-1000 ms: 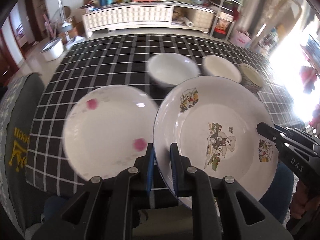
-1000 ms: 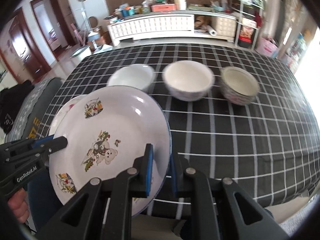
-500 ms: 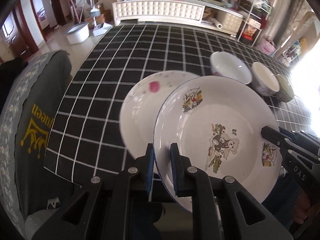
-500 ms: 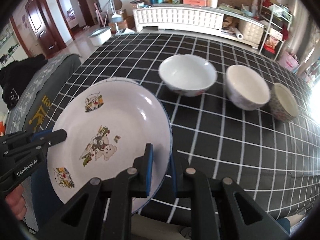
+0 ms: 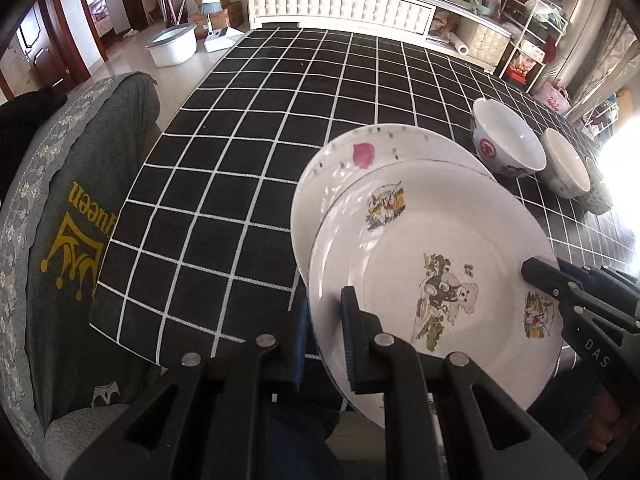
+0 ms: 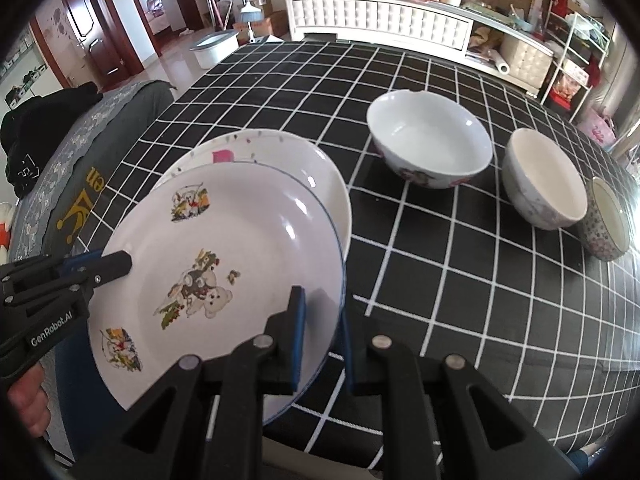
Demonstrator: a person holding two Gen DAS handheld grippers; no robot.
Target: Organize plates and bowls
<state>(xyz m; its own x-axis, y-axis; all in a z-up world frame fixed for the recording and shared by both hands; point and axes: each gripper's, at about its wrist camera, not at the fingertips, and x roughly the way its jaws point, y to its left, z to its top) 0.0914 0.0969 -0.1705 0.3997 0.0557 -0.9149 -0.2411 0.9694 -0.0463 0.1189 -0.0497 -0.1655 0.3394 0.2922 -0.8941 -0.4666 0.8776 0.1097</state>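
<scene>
Cartoon plate [image 6: 224, 264] — gripped at opposite rims by the left gripper [image 5: 326, 344] and right gripper [image 6: 322, 336], jaws narrow — overlaps the pink-petal plate [image 6: 280, 160] on the checked tablecloth [image 6: 440, 280]. Three bowls — large [image 6: 430, 140], medium [image 6: 544, 178], small [image 6: 608, 220] — stand empty; the small one is partly cut off.

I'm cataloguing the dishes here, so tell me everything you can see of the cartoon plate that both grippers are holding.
The cartoon plate is round, white and glossy, likely ceramic or enamel, with a thin blue line at the rim and four cartoon prints, the middle one a bear. The left gripper and the right gripper each clamp its rim on opposite sides. It sits tilted above a plainer plate with a pink mark, covering most of it; contact between them cannot be told.
</scene>
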